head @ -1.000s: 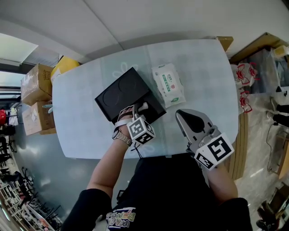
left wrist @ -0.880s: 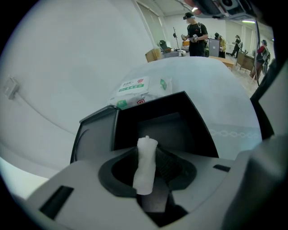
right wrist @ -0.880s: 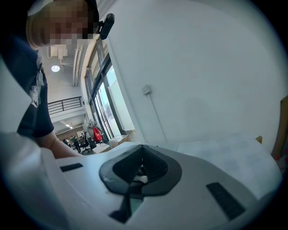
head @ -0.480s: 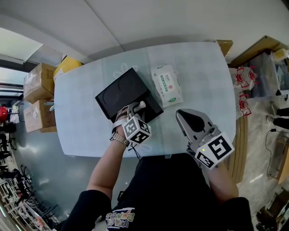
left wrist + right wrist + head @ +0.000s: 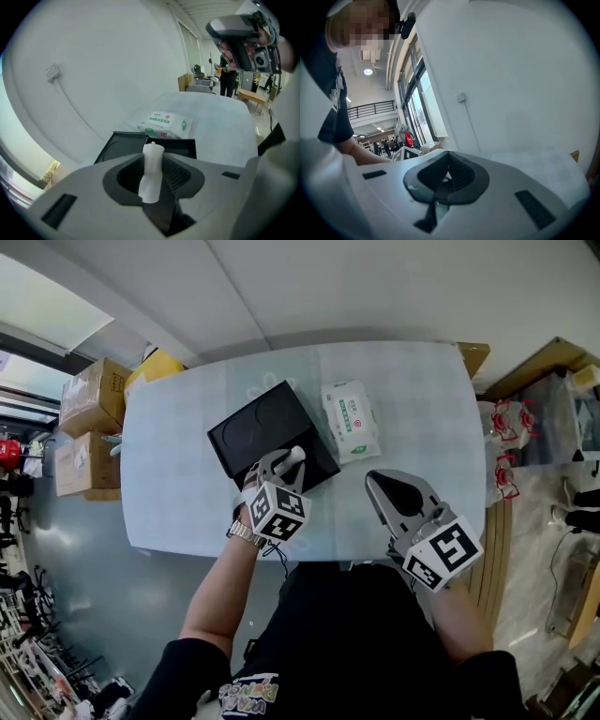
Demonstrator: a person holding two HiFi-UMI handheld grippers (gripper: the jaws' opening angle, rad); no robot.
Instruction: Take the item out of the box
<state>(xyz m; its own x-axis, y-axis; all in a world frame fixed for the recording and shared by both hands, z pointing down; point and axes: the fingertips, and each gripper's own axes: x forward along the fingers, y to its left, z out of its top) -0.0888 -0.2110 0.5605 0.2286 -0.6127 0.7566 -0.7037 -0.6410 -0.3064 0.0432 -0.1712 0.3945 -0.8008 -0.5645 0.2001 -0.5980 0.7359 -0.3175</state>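
A black box (image 5: 267, 427) lies open on the pale table (image 5: 422, 399); in the left gripper view the black box (image 5: 123, 146) shows just beyond the jaws. My left gripper (image 5: 286, 462) hangs over the box's near edge, shut on a small white item (image 5: 295, 457). That white item (image 5: 151, 171) stands upright between the pads of the left gripper (image 5: 153, 178), clear of the box. My right gripper (image 5: 386, 488) hovers over the table's front edge to the right, away from the box. In its own view the right gripper (image 5: 446, 182) is shut with nothing in it.
A pack of wet wipes (image 5: 352, 420) lies right beside the box, also in the left gripper view as the wipes pack (image 5: 165, 124). Cardboard boxes (image 5: 89, 404) stand on the floor at left. Bags and shelving (image 5: 506, 427) crowd the right side.
My left gripper has drifted slightly left and toward me over the box, still holding the white item. The right gripper has stayed put.
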